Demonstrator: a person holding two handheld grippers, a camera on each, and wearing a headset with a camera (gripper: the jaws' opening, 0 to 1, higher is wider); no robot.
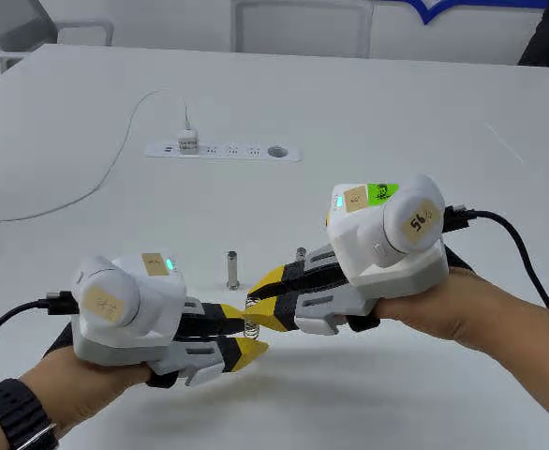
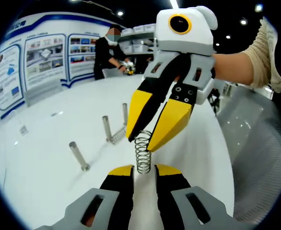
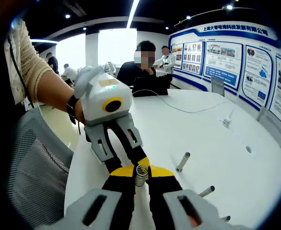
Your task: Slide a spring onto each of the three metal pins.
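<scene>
Head view: one thin silvery coil spring, lower centre, is pinched by both the left gripper and the right gripper, with two pins above. Left gripper view: three upright pins left of centre, a second spring lying among them. Right gripper view: the held spring is at bottom centre, three pins at lower right.
</scene>
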